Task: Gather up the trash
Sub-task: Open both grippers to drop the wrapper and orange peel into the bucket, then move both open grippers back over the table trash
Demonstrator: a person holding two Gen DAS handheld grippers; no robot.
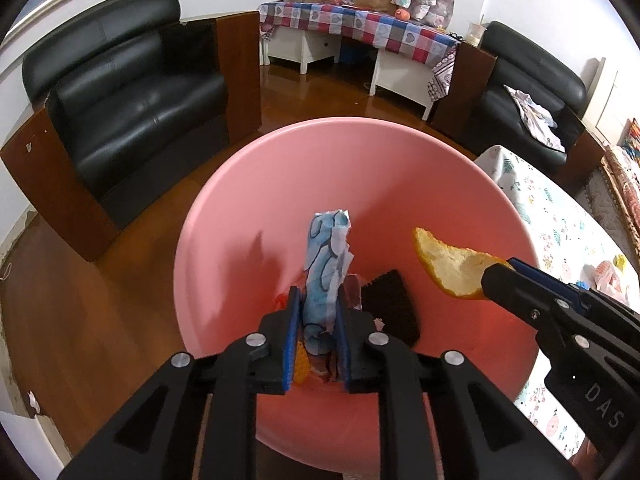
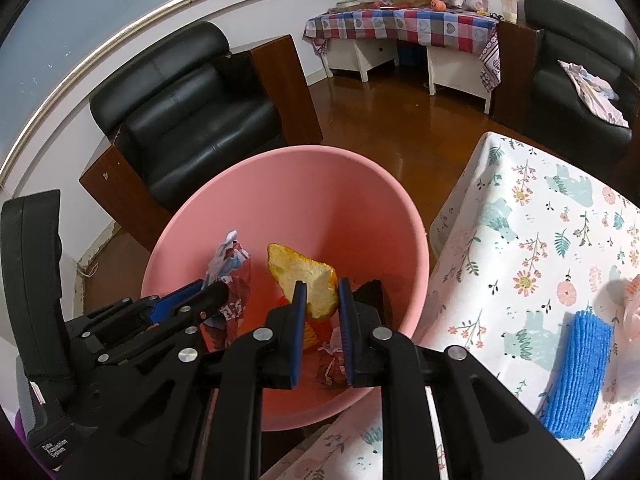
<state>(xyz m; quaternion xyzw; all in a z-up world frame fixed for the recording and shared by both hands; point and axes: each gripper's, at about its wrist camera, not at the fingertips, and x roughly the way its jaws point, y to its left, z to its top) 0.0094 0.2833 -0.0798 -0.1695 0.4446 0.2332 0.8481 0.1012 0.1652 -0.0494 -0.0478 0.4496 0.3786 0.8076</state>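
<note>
A pink basin (image 1: 320, 160) sits on the floor beside the table; it also shows in the right wrist view (image 2: 320, 184). My left gripper (image 1: 317, 300) is shut on a crumpled blue and white wrapper (image 1: 326, 260) and holds it over the basin; the wrapper also shows in the right wrist view (image 2: 228, 264). My right gripper (image 2: 322, 286) is shut on an orange peel (image 2: 304, 276) over the basin; the peel also shows in the left wrist view (image 1: 448, 264). A dark brown biscuit (image 1: 390, 304) and other scraps (image 2: 332, 364) lie in the basin.
A table with a floral cloth (image 2: 520, 240) stands right of the basin, with a blue cloth (image 2: 576, 372) on it. Black armchairs (image 1: 132, 92) (image 2: 580, 60) stand at the back. A checked-cloth table (image 1: 360, 24) stands at the far wall.
</note>
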